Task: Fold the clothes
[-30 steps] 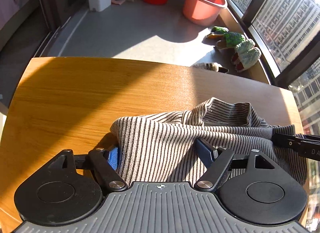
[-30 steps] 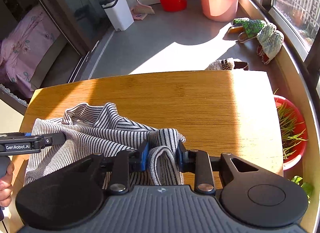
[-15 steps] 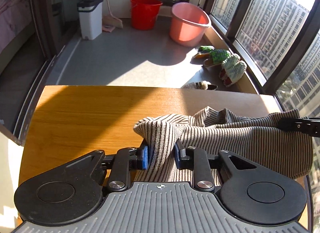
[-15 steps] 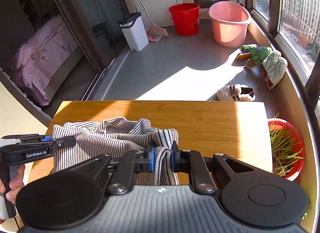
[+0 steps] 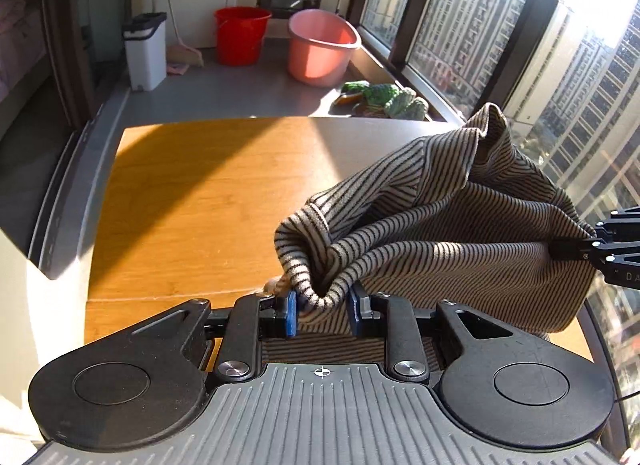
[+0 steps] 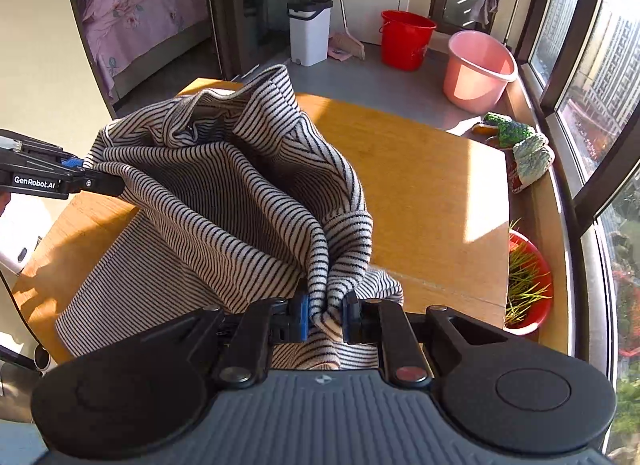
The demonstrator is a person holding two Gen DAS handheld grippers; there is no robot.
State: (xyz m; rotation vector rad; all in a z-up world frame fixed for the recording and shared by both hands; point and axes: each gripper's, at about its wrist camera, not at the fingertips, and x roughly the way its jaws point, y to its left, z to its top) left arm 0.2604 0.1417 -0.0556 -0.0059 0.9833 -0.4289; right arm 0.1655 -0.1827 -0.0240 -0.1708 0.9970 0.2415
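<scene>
A black-and-white striped sweater (image 5: 460, 221) hangs in the air above the wooden table (image 5: 208, 201), stretched between both grippers. My left gripper (image 5: 322, 311) is shut on a bunched corner of it. My right gripper (image 6: 324, 315) is shut on the opposite corner of the sweater (image 6: 224, 193). The right gripper's tip shows at the right edge of the left wrist view (image 5: 576, 251). The left gripper's tip shows at the left of the right wrist view (image 6: 96, 183). The sweater's lower part drapes down below the grippers.
The table (image 6: 432, 201) stands on a balcony. On the floor beyond are a pink basin (image 6: 478, 69), a red bucket (image 6: 404, 39), a white bin (image 6: 310, 31) and slippers (image 6: 528, 149). A red pot of grass (image 6: 526, 281) sits right of the table. Windows run along the right.
Both grippers have risen, lifting the striped sweater off the table; it was lying bunched on the wood and now hangs between them.
</scene>
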